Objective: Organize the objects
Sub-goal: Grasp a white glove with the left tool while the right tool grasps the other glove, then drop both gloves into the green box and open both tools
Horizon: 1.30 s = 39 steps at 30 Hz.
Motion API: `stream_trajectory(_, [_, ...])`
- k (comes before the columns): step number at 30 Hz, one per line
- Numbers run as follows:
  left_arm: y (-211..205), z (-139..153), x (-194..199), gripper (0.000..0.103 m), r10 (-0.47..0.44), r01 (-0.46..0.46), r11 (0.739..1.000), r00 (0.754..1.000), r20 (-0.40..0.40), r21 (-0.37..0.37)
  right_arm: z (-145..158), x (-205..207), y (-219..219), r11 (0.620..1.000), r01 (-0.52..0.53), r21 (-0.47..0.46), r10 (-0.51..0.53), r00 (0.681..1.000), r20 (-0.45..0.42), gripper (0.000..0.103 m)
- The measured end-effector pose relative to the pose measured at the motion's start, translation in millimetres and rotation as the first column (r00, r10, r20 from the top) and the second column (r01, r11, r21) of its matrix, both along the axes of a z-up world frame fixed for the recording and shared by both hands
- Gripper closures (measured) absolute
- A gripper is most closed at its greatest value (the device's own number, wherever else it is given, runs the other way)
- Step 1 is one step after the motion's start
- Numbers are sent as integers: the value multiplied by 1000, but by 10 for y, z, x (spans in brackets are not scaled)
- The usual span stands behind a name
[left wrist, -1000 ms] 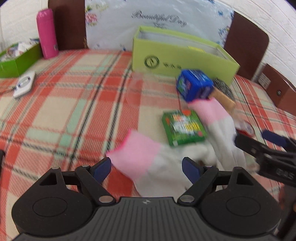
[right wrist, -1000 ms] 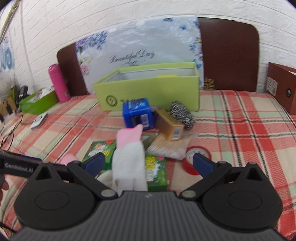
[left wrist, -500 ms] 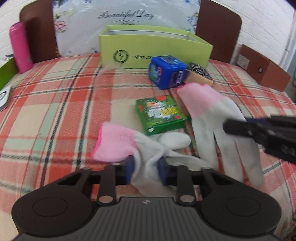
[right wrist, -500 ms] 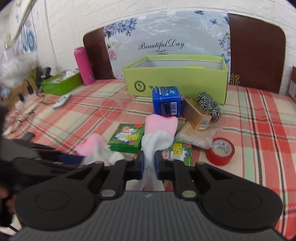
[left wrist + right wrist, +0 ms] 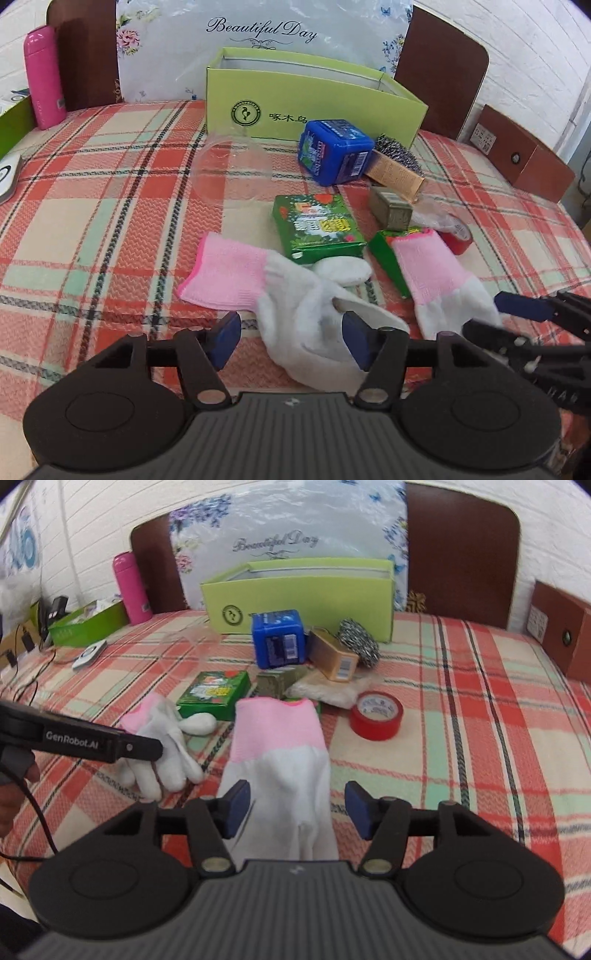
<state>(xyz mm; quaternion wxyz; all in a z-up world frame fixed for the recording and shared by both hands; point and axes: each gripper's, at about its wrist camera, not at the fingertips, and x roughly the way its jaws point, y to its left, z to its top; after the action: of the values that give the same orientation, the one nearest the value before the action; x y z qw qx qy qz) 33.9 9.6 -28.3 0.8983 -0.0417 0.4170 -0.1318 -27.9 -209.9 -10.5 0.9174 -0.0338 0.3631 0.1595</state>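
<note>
Two white knit gloves with pink cuffs lie on the plaid tablecloth. The left glove [image 5: 295, 295] lies crumpled between the blue pads of my left gripper [image 5: 291, 339], whose jaws are opening and no longer pinch it. The right glove [image 5: 280, 753] lies flat, cuff away from me, between the pads of my right gripper [image 5: 295, 810], which is opening too with gaps on both sides. In the right wrist view the left gripper [image 5: 155, 747] hovers over the left glove [image 5: 166, 742]. In the left wrist view the right gripper [image 5: 487, 317] sits at the fingers of the right glove [image 5: 436, 280].
An open lime-green box [image 5: 314, 96] stands at the back. In front of it lie a blue tub [image 5: 332, 151], a steel scourer [image 5: 397, 151], green packets [image 5: 317, 229], a red tape roll [image 5: 376, 716] and a clear plastic lid [image 5: 229, 166]. A pink bottle [image 5: 42, 77] stands far left.
Both grippers closed on their gloves half a second ago and have since spread apart again. The right glove now lies flatter on the cloth, and both gloves rest loose.
</note>
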Motion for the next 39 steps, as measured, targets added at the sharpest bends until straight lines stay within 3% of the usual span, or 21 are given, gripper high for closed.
stream_trajectory(5, [-116,-70,128,36,12,-12,1000,1000,-9,15,-105,10,153,1000,-24,-13,24,1000,-21,42])
stream_trajectory(6, [-126,-75,123,39,6,-6,1000,1000,1,22,-127,8,185,999,-30,-26,29,999,-21,47])
stream_trajectory(7, [-134,-75,115,58,-4,4,999,1000,10,33,-146,3,216,998,-39,-40,38,999,-18,54])
stream_trajectory(8, [-127,-74,103,71,-19,18,999,1000,19,49,-158,-6,242,998,-48,-51,47,999,-15,69])
stream_trajectory(9, [-106,-71,97,84,-31,30,998,999,18,48,-157,-13,259,997,-56,-57,56,998,-9,77])
stream_trajectory(10, [-67,-65,92,91,-32,32,999,999,9,26,-147,-13,268,996,-66,-58,66,998,-8,84])
stream_trajectory(11, [-26,-59,84,92,-31,31,1000,1000,-2,7,-132,-9,269,996,-77,-51,76,997,-12,90])
stream_trajectory(16, [29,38,-78,94,-76,76,997,997,9,10,34,16,103,988,-110,113,117,992,-55,91])
stream_trajectory(20, [95,285,-132,94,-106,108,993,992,65,-37,318,47,-33,973,-118,197,120,993,2,92])
stream_trajectory(27, [103,747,34,94,-105,107,994,971,216,1,768,303,-205,969,-69,236,33,988,153,92])
stream_trajectory(32, [97,1103,206,94,-103,99,995,939,329,29,1017,559,-276,968,-48,248,-13,971,240,92])
stream_trajectory(39, [30,1418,618,94,-80,90,996,907,413,-3,1161,1122,-216,961,-28,276,-54,957,284,92])
